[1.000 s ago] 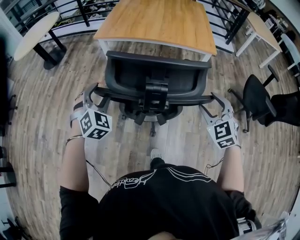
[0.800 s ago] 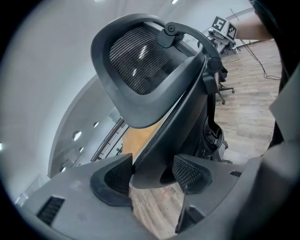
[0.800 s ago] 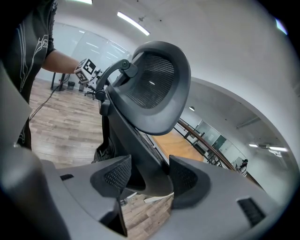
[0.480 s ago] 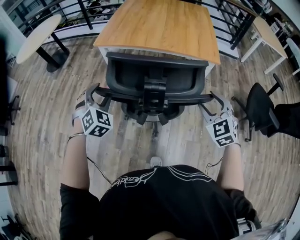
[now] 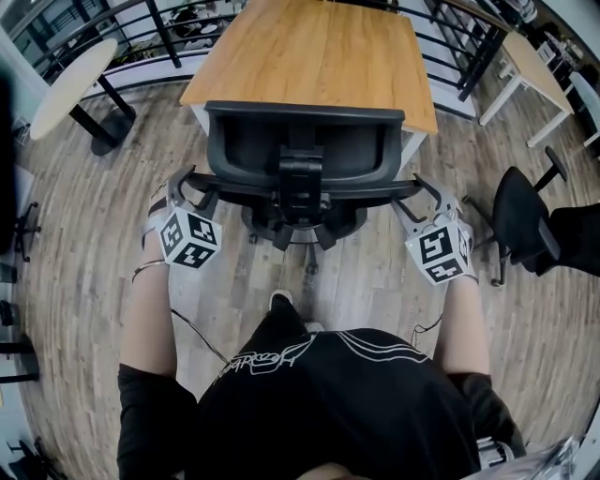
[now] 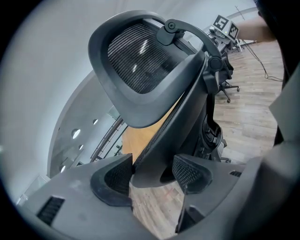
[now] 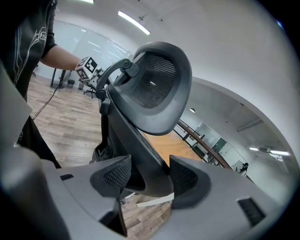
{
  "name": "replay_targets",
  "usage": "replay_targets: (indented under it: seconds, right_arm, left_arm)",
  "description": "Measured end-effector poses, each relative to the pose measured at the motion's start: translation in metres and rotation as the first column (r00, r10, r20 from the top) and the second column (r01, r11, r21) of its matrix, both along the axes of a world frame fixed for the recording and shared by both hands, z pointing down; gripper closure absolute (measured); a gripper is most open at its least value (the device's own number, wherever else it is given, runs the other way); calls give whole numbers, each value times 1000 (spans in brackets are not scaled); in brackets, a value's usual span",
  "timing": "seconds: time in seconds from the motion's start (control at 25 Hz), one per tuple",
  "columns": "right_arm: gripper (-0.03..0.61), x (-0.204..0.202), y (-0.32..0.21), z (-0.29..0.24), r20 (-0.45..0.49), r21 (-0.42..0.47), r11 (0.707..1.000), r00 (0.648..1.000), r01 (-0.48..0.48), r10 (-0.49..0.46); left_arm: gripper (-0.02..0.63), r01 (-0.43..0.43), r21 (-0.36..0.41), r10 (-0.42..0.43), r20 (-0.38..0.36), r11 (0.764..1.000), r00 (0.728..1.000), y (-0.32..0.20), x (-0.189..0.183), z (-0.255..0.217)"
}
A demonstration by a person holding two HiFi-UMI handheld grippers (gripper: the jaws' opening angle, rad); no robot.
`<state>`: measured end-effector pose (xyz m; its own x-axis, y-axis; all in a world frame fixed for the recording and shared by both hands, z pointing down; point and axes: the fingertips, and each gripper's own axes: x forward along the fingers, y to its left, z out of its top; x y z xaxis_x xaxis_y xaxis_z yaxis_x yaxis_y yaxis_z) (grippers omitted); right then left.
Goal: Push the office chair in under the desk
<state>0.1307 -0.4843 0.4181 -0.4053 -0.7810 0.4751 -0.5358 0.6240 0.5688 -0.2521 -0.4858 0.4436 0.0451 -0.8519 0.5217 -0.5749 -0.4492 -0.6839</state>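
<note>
The black mesh-backed office chair [image 5: 300, 141] stands straight ahead with its back toward me and its front at the edge of the wooden desk [image 5: 319, 52]. My left gripper [image 5: 190, 180] is shut on the left edge of the backrest frame, and my right gripper [image 5: 419, 190] is shut on its right edge. In the left gripper view the pads [image 6: 190, 172] clamp the dark frame of the chair [image 6: 140, 65]. In the right gripper view my right gripper [image 7: 150, 174] squeezes the frame below the chair's headrest [image 7: 157, 84].
A round pale table [image 5: 70, 66] stands at the far left. A second black chair [image 5: 520, 202] and a white-legged table [image 5: 534, 66] stand at the right. A dark railing [image 5: 141, 23] runs behind the desk. The person's shoe [image 5: 281, 302] is on the wooden floor behind the chair.
The chair has rolled forward toward the desk with both grippers on its backrest. The person's foot has stepped forward.
</note>
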Motion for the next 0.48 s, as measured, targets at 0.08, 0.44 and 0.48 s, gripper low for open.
replay_targets:
  seconds: [0.08,0.44,0.48]
  right_arm:
    - [314,-1,-6,0,0,1,1000,1000,-7,7]
    - [314,-10,-45,1,-2,9,999,999,-50,50]
    - [314,-11,-49,2,-3,10,998,999,-54,54]
  left_arm:
    - [353,-5,-3,5,0,1000,1000,-10,-1,0]
    - [353,-37,-12,37,8,999,999,-65,-10,1]
    - [353,-41,-11,41,8,999,999,-71,-11,1]
